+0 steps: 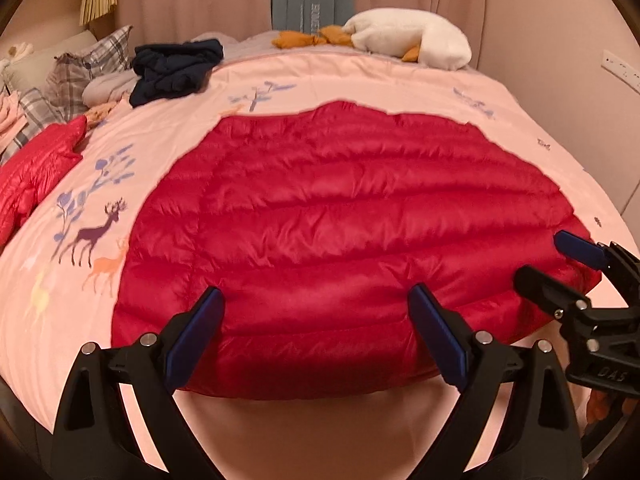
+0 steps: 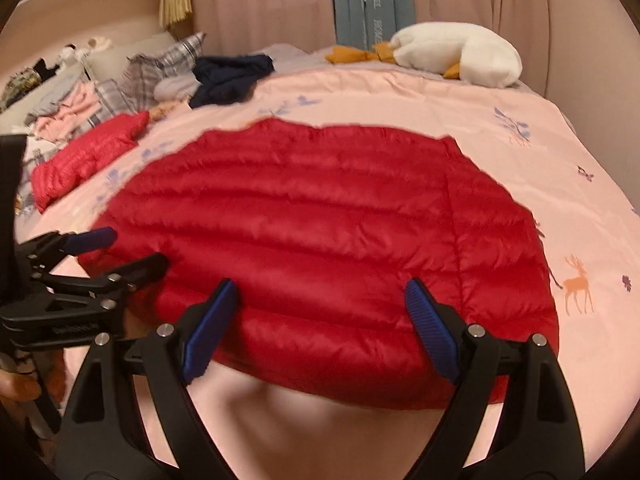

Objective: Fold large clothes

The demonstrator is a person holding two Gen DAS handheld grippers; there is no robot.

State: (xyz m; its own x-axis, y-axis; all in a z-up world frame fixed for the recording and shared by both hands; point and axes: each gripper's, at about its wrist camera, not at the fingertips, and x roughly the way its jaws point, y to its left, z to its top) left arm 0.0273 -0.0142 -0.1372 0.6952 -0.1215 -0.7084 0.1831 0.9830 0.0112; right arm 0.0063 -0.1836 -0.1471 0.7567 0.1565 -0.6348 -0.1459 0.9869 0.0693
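A red quilted down jacket (image 1: 340,216) lies flat in a folded block on the pink bedspread (image 1: 400,84); it also shows in the right wrist view (image 2: 320,232). My left gripper (image 1: 316,296) is open, its blue-padded fingers spread over the jacket's near edge, holding nothing. My right gripper (image 2: 322,286) is open too, over the same near edge further right. Each gripper shows in the other's view: the right one at the jacket's right corner (image 1: 548,258), the left one at its left corner (image 2: 132,246).
A second red down garment (image 1: 36,172) lies at the bed's left edge. A dark navy garment (image 1: 176,68), plaid pillows (image 1: 92,64) and a white goose plush (image 1: 412,36) sit at the far side. Curtains hang behind.
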